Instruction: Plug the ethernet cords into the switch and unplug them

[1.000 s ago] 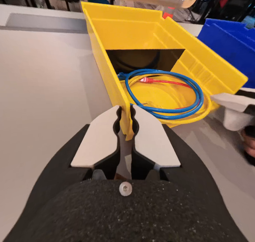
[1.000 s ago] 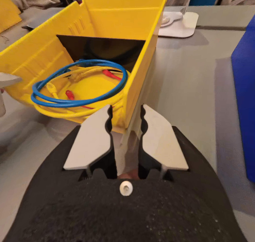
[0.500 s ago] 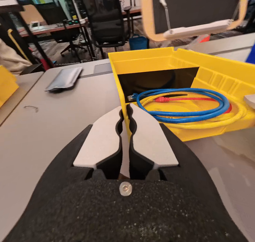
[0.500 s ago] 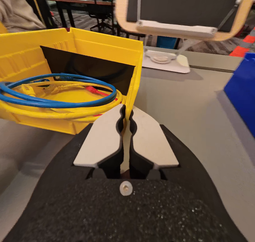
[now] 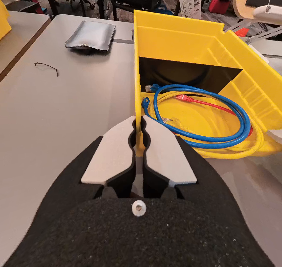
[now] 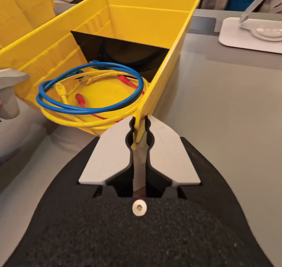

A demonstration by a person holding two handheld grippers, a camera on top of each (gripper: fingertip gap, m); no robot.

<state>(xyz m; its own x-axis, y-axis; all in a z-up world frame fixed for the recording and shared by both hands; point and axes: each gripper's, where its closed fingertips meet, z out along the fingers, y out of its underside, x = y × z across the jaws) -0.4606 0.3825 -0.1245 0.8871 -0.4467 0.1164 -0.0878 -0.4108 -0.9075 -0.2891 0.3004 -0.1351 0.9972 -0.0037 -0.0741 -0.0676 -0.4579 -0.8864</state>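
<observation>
Right now both hand-held grippers are clamped on the yellow bin. The left hand-held gripper [image 5: 138,126] is pinched tight on the bin's [image 5: 175,46] left front wall edge, and the right hand-held gripper [image 6: 140,123] has closed to a narrow gap on the right front corner, wall edge between its fingers. Gripping one side each looks like a two-handed hold for shifting or steadying the bin on the tabletop [image 5: 68,107] before any cord is picked, though that is my reading.

The cords lie coiled loose in the front compartment: the blue cord [image 5: 213,139] looped on top, the yellow cord [image 5: 251,148] under it along the low front lip, the red cord [image 5: 206,103] running across inside. None is held. A black divider [image 5: 190,78] closes off the rear compartment. No switch shows in either view, so plugging has not started, I judge.

The left view alone picks up a grey pouch [image 5: 91,37] and a bent wire [image 5: 45,68] well off to the left on the tabletop. It also shows a blue plug [image 5: 150,88] lying against the divider. The right view offers both red plugs [image 6: 79,98], a white stand base [image 6: 251,35] far right, another yellow bin [image 6: 22,15] behind, and the left gripper's finger poking in at the left edge.
</observation>
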